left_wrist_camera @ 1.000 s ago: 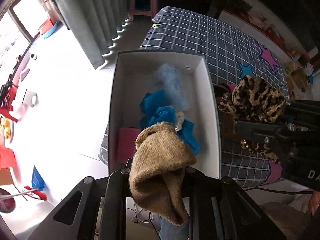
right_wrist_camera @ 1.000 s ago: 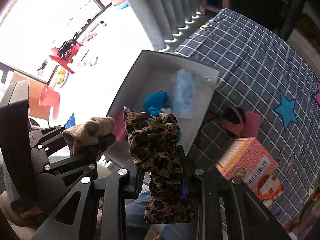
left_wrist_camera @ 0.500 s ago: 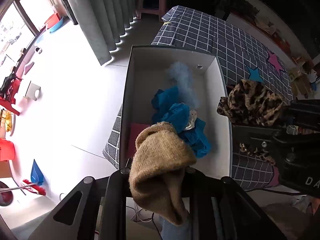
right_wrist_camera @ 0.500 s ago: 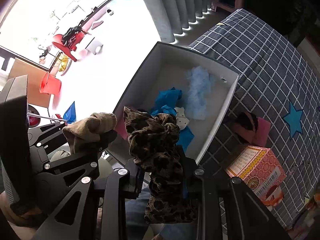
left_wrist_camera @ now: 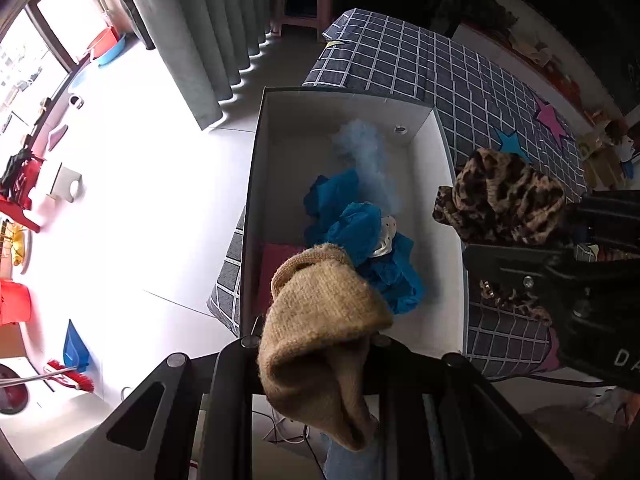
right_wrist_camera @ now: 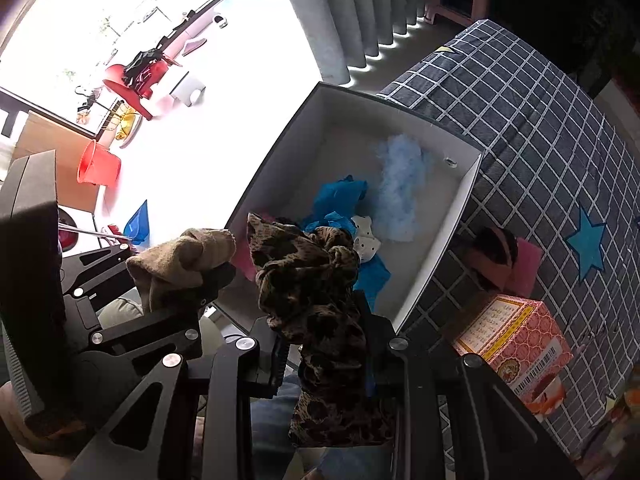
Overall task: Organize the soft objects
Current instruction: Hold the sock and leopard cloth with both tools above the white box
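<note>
My left gripper (left_wrist_camera: 316,344) is shut on a tan knitted sock (left_wrist_camera: 320,320) and holds it above the near end of an open white box (left_wrist_camera: 448,184). My right gripper (right_wrist_camera: 320,320) is shut on a leopard-print cloth (right_wrist_camera: 316,292), held just right of the box; the cloth also shows in the left wrist view (left_wrist_camera: 500,204). Inside the box lie crumpled blue cloths (left_wrist_camera: 360,232), a pale blue fluffy item (left_wrist_camera: 364,156), a pink cloth (left_wrist_camera: 276,264) and a small white spotted piece (right_wrist_camera: 366,236). The tan sock shows in the right wrist view (right_wrist_camera: 184,256).
The box sits on a dark checked bedcover (right_wrist_camera: 540,120) with star patches. A pink and brown soft item (right_wrist_camera: 500,256) and an orange carton (right_wrist_camera: 516,332) lie on the bed to the right of the box. Grey curtains (left_wrist_camera: 192,32) and white floor are to the left.
Both grippers have drawn back and up a little from the box, so more of the box and bed shows. Both still hold their cloths.
</note>
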Demonstrator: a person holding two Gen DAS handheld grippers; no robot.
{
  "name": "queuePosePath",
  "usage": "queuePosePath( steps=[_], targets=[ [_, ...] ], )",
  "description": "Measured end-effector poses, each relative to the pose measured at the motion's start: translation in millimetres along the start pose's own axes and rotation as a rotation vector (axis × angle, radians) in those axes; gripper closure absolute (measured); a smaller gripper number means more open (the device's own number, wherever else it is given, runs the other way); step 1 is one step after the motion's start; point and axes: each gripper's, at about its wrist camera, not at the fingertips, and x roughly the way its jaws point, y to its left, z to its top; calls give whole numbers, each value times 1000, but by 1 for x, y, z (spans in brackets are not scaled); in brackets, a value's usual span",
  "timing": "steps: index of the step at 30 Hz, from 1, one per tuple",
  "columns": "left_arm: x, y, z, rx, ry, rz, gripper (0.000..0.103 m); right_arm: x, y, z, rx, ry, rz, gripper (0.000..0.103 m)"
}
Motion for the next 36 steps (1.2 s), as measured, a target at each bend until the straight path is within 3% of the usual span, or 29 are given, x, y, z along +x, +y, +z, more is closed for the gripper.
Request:
queuePosePath(
  steps=[36],
  targets=[
    [10, -4, 0, 3, 29, -1, 81, 1, -3, 1, 8, 7, -9, 73]
  ],
)
